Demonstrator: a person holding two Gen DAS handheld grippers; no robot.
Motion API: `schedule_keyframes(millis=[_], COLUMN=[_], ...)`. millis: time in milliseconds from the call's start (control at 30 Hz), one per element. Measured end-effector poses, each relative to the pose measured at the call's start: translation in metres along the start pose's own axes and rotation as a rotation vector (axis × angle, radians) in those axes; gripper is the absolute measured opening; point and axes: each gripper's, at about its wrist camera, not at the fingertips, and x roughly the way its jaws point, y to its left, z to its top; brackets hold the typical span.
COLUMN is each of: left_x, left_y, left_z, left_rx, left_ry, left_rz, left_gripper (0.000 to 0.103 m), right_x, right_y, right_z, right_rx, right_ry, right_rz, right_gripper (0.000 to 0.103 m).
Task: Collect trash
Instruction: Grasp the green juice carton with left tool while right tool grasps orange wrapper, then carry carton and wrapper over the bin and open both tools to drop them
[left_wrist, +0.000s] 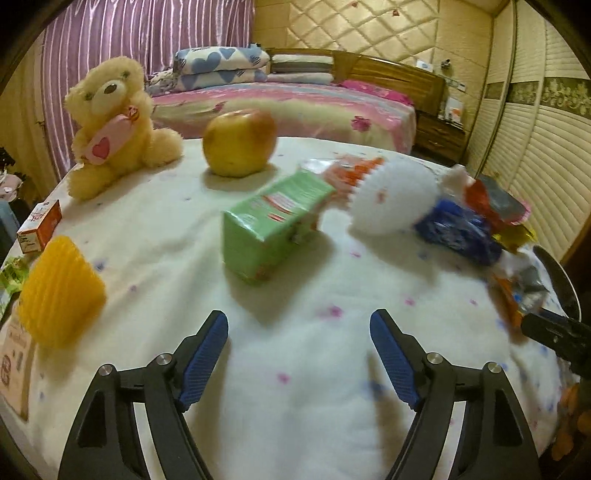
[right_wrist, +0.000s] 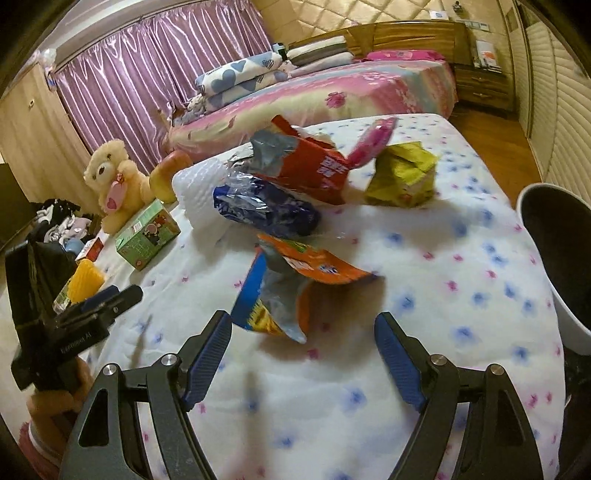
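On the flower-print cloth (right_wrist: 424, 266), the left gripper (left_wrist: 299, 332) stands with jaws spread and nothing between them; bare cloth separates it from the green carton (left_wrist: 273, 225) ahead. The right gripper (right_wrist: 303, 334) is likewise spread and empty, just short of the orange snack wrapper (right_wrist: 306, 273). Blue wrapper (right_wrist: 266, 210), red wrapper (right_wrist: 314, 170) and yellow-green wrapper (right_wrist: 402, 177) lie beyond. The white bin (right_wrist: 554, 258) stands at the cloth's right edge.
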Motion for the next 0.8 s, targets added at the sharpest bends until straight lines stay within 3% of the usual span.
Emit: schedule_keyframes(millis=[100,200,333,433,500,533,567,600,800], left_x=[0.010,0.023,0.038,0.047,0.050,0.051,0.054,0.054,0.034], left_y=[0.012,0.020,0.024,0.022,0.022,0.023,0.023,0.024,0.015], left_z=[0.013,0.031,0.041,0.043,0.044,0.045,0.044,0.044,0.031], left_rx=[-0.034,-0.003,0.029,0.040,0.042,0.042,0.045,0.046,0.067], left_ry=[0.020,0.023,0.025,0.030,0.025,0.028,0.039,0.035,-0.007], left_rz=[-0.039,0.030,0.039,0.034,0.015,0.008,0.006,0.004,-0.016], left_gripper=[0.080,0.081,0.081,0.078,0.066,0.049,0.040,0.039,0.034], right_x=[0.006,0.010,0.017,0.019,0.022,0.022,0.022,0.022,0.015], right_y=[0.004,0.007,0.011,0.015,0.015,0.015,0.014,0.014,0.012], right_z=[0.004,0.008,0.011,0.012,0.013,0.013,0.014,0.014,0.010], right_rx=[-0.014,-0.013,-0.022,-0.041,-0.049,-0.052,-0.053,-0.053,-0.048], right_ry=[0.004,0.007,0.011,0.011,0.018,0.018,0.018,0.017,0.007], right_rz=[-0.016,-0.026,-0.046,-0.068,-0.080,-0.083,-0.079,-0.075,-0.031], right_gripper=[0.082,0.082,0.079,0.057,0.033,0.033,0.032,0.027,0.023])
